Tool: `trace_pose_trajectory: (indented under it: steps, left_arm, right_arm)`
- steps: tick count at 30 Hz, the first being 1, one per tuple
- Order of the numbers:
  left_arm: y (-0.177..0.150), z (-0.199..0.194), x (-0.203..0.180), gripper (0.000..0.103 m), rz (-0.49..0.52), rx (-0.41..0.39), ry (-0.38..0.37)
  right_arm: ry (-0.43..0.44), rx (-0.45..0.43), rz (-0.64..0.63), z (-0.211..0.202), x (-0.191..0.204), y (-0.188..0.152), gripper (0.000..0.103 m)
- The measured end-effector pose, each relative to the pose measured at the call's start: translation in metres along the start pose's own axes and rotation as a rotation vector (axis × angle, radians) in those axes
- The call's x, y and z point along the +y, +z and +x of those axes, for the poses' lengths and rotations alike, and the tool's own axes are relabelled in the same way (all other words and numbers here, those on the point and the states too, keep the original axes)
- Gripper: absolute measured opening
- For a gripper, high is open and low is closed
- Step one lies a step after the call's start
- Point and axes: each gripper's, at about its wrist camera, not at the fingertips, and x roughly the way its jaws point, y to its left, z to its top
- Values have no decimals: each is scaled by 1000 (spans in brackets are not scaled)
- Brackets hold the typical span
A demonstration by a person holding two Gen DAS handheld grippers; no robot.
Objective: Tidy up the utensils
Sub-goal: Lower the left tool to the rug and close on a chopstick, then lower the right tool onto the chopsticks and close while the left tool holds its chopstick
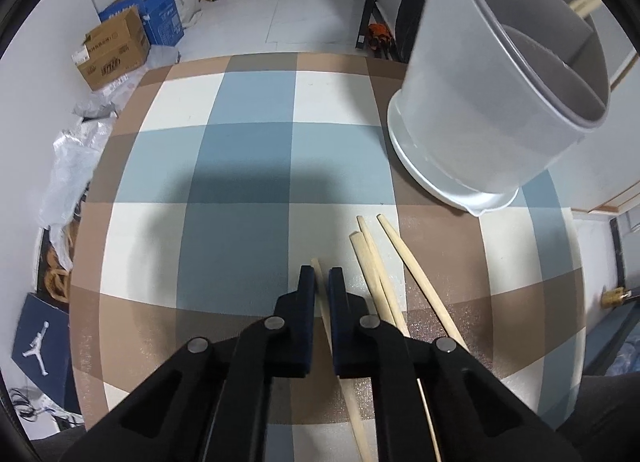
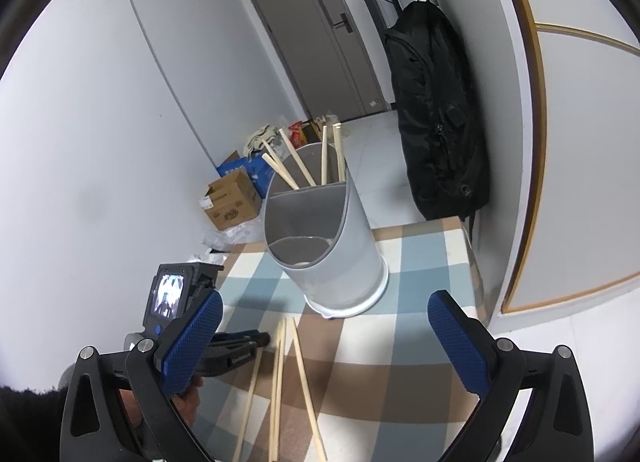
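Note:
My left gripper is low over the checked tablecloth, its jaws nearly closed around one wooden chopstick that lies on the cloth. Three more chopsticks lie just to its right. The grey divided utensil holder stands at the far right with several chopsticks in its back compartment; its front compartments look empty. My right gripper is wide open and empty, held above the table, looking down on the holder, the loose chopsticks and the left gripper.
Cardboard boxes and plastic bags sit on the floor beyond the table's left edge. A black bag hangs on the wall by the table's far right corner. A shoe box lies at lower left.

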Motion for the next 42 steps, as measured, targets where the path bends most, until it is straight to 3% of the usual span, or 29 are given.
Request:
trace_pose_trajectory:
  steps: [6, 15, 19, 27, 31, 35, 40, 42]
  left_arm:
    - [1, -4, 8, 1, -50, -15, -34]
    - [3, -36, 25, 1, -128, -138, -122]
    - [4, -46, 30, 1, -143, -167, -118]
    - [4, -64, 50, 1, -165, -248, -185]
    - [3, -69, 64, 1, -181, -279, -221]
    - [2, -75, 76, 1, -195, -310, -243]
    - [1, -78, 88, 1, -204, -331, -264]
    - [0, -79, 91, 1, -212, -333, -284]
  right_arm:
    - [-8, 1, 0, -1, -1, -1, 103]
    - [-25, 19, -43, 3, 7, -5, 103]
    - [-34, 48, -80, 11, 15, -8, 102]
    - [4, 178, -181, 43, 44, -25, 78]
    - [43, 283, -218, 67, 58, -37, 73]
    - [44, 378, -279, 97, 73, -47, 50]
    - [52, 430, -277, 133, 83, -57, 48]
    - [39, 454, -291, 149, 86, -59, 41]
